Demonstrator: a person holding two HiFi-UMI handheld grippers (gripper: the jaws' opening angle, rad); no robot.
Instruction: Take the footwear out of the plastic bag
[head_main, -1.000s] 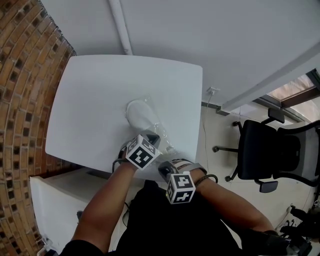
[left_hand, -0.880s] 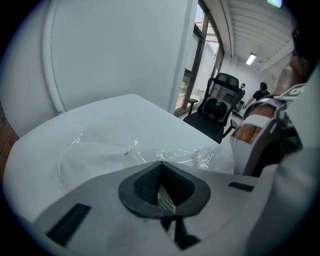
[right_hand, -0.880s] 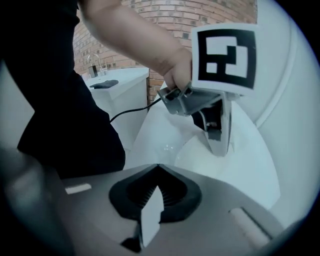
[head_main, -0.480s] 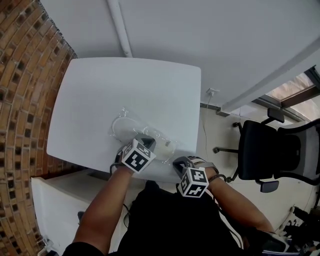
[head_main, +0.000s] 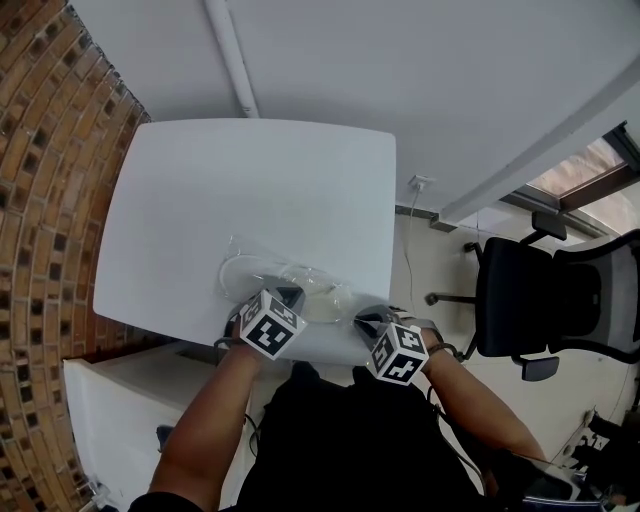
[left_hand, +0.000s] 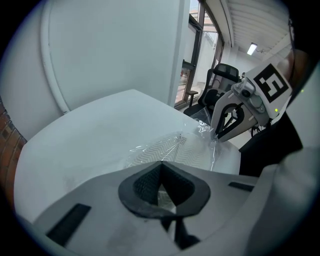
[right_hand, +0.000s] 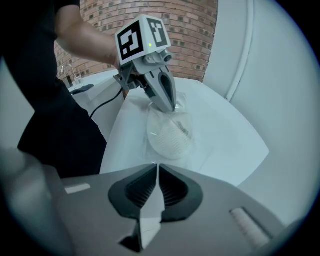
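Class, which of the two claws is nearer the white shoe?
The left claw: it meets the plastic bag right at the shoe, while the right claw pinches the bag's outer edge.

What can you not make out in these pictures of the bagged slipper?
- Slipper upper: gripper views show only its ribbed sole; head view too small.
- Dark print on the sole: right gripper view, too small.
- Plastic bag's near edge: head view, the left gripper covers it.
- One slipper or a pair: head view, too small, glare.
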